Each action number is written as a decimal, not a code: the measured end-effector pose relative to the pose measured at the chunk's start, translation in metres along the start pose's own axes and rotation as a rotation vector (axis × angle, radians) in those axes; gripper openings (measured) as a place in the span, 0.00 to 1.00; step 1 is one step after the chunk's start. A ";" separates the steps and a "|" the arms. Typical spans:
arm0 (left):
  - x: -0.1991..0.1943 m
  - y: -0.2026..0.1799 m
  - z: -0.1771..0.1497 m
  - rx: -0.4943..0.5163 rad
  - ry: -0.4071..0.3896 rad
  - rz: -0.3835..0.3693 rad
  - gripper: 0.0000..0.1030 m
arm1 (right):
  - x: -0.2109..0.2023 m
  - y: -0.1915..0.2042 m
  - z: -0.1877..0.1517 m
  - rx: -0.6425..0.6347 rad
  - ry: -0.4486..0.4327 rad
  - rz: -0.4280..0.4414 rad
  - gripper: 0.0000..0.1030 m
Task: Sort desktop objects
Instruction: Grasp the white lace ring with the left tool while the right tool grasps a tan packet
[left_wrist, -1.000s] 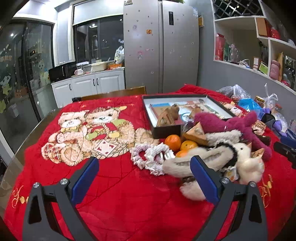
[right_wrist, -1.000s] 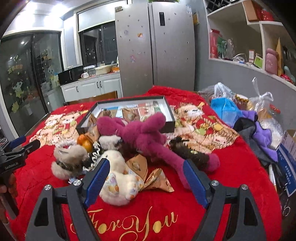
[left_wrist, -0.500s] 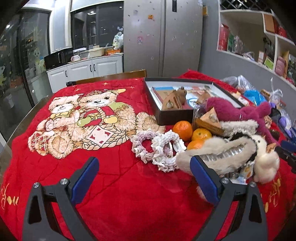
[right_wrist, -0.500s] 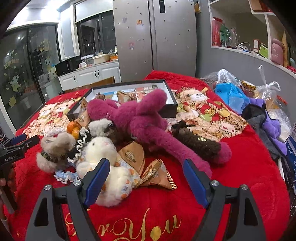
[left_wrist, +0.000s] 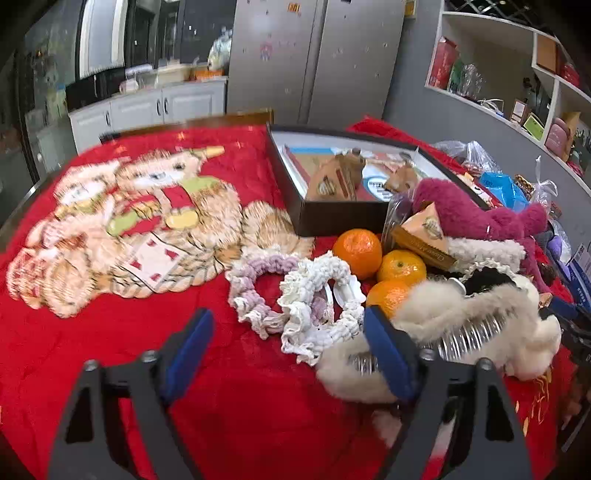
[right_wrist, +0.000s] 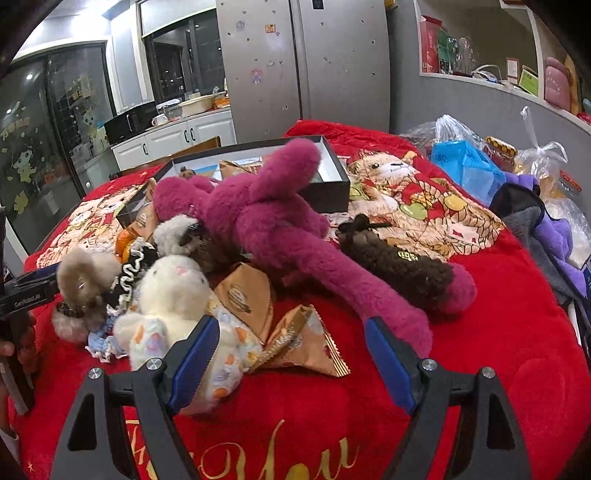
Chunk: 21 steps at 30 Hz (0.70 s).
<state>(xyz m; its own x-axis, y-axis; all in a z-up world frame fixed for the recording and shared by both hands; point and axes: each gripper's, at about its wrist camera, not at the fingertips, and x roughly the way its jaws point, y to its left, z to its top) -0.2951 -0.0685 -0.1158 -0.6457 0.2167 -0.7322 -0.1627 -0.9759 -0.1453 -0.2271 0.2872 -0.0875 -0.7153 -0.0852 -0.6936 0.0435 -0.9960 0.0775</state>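
My left gripper (left_wrist: 288, 332) is open and empty, low over the red cloth just before two knitted scrunchies (left_wrist: 291, 295). Three oranges (left_wrist: 384, 269) lie behind them, beside a furry hair clip (left_wrist: 443, 325). My right gripper (right_wrist: 291, 339) is open and empty, just before a gold snack packet (right_wrist: 306, 343) and a white plush rabbit (right_wrist: 177, 295). A magenta plush (right_wrist: 273, 225) and a brown plush (right_wrist: 399, 262) lie behind. A black box (left_wrist: 332, 218) holds several packets; it also shows in the right wrist view (right_wrist: 328, 188).
A red blanket (left_wrist: 110, 332) with teddy bears covers the table. Plastic bags (right_wrist: 465, 158) and purple cloth (right_wrist: 554, 236) crowd the right edge. The left gripper shows at the far left of the right wrist view (right_wrist: 26, 295). A fridge and cabinets stand behind.
Both grippers have moved forward and lower toward the pile. The scrunchies and oranges loom larger on the left, the snack packet and rabbit on the right. Both stay open.
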 end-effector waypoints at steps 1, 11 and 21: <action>0.005 0.001 0.001 -0.011 0.017 -0.007 0.70 | 0.000 -0.001 0.000 0.004 0.001 0.003 0.81; 0.011 0.009 0.000 -0.054 0.037 -0.054 0.29 | 0.005 0.002 -0.003 -0.009 0.012 0.013 0.81; -0.003 0.003 -0.004 -0.027 -0.010 -0.014 0.26 | 0.009 -0.006 -0.007 0.043 0.026 0.027 0.81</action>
<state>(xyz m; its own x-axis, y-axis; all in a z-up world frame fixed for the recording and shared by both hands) -0.2906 -0.0724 -0.1166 -0.6508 0.2305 -0.7234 -0.1520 -0.9731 -0.1734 -0.2290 0.2927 -0.0989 -0.6957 -0.1132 -0.7094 0.0319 -0.9914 0.1269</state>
